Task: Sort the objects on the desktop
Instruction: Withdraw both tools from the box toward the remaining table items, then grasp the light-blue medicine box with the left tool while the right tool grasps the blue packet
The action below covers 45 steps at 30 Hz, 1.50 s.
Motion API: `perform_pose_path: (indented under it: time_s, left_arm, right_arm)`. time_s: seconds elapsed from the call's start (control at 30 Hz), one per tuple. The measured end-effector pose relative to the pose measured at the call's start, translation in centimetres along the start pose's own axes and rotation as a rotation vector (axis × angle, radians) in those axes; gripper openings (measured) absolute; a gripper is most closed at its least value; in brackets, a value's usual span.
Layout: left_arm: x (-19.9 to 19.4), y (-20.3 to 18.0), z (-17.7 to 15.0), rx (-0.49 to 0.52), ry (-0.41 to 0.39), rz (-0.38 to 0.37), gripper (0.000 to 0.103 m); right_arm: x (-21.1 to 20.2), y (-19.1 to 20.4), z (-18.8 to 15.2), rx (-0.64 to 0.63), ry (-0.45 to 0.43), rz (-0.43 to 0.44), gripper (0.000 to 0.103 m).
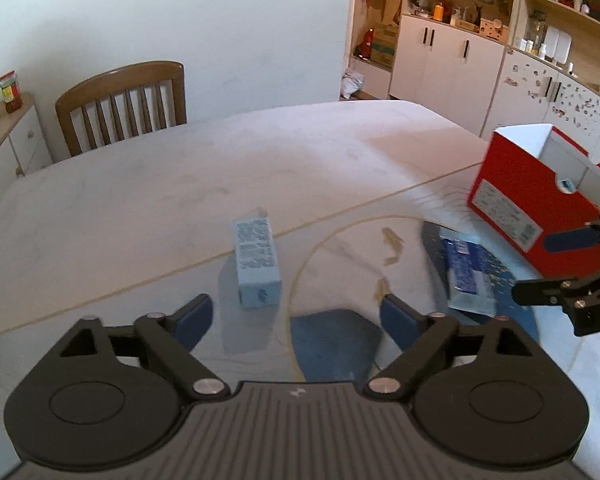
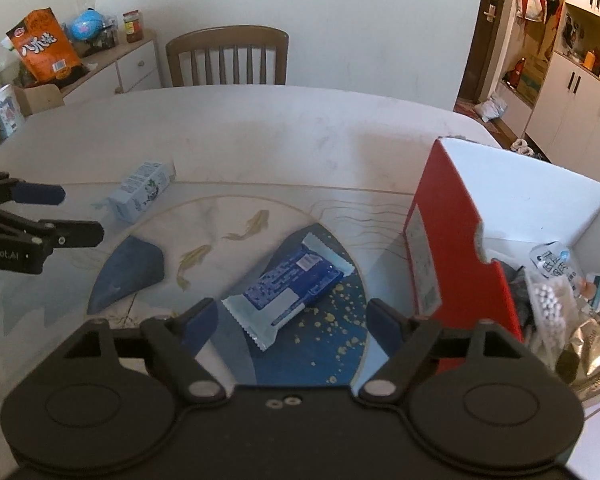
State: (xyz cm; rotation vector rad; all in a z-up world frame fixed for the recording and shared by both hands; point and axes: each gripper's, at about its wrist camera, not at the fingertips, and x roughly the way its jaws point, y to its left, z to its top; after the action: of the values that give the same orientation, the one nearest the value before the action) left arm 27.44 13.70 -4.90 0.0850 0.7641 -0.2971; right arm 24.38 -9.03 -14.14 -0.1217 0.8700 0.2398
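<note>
A light blue carton (image 1: 257, 264) lies on the table just ahead of my open, empty left gripper (image 1: 296, 318); it also shows in the right wrist view (image 2: 142, 192). A blue and white snack packet (image 2: 288, 286) lies flat between the jaws line of my open, empty right gripper (image 2: 290, 320); it shows in the left wrist view too (image 1: 469, 276). A red box with a white inside (image 2: 432, 240) stands right of the packet and holds several packets (image 2: 556, 300). The right gripper (image 1: 556, 268) appears at the right of the left wrist view.
The table (image 1: 180, 184) has a printed blue and fish pattern. A wooden chair (image 2: 228, 58) stands at the far side. A sideboard with an orange bag (image 2: 44, 46) is far left. White cabinets (image 1: 448, 60) stand far right.
</note>
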Motion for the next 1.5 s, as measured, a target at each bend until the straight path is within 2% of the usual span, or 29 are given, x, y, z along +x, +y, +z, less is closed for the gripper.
perform_pose_path:
  time_s: [0.07,0.53,0.73,1.13,1.27,1.4,1.5]
  left_arm:
    - [0.6,0.3,0.3,-0.001,0.001,0.003,0.102]
    - [5.5,2.2,1.1,0.004,0.043,0.009,0.102]
    - [6.7,2.2,1.6,0.026,0.027,0.024,0.102]
    - [7.8,2.6,2.2,0.000,0.015,0.058,0.101]
    - [7.8,2.6,2.3,0.000,0.023,0.056,0.095]
    - [8.0,2.5,2.4,0.004,0.031,0.047,0.082]
    - [8.2,2.5,2.4,0.003,0.037,0.046,0.072]
  right_arm:
    - [0.6,0.2,0.2,0.008,0.008,-0.012,0.081]
    - [5.6,0.3,0.6,0.075,0.079,-0.066,0.081]
    - [6.8,0.5,1.3,0.112,0.089,-0.068,0.081]
    - [7.7,-0.9,2.9,0.277,0.087,-0.084,0.081]
    - [8.6,-1.5,3.2,0.331,0.113,-0.123,0.077]
    - [8.8,-1.4,2.9,0.334,0.119,-0.143,0.075]
    - [8.7,-1.1,2.8,0.300,0.124,-0.164,0.066]
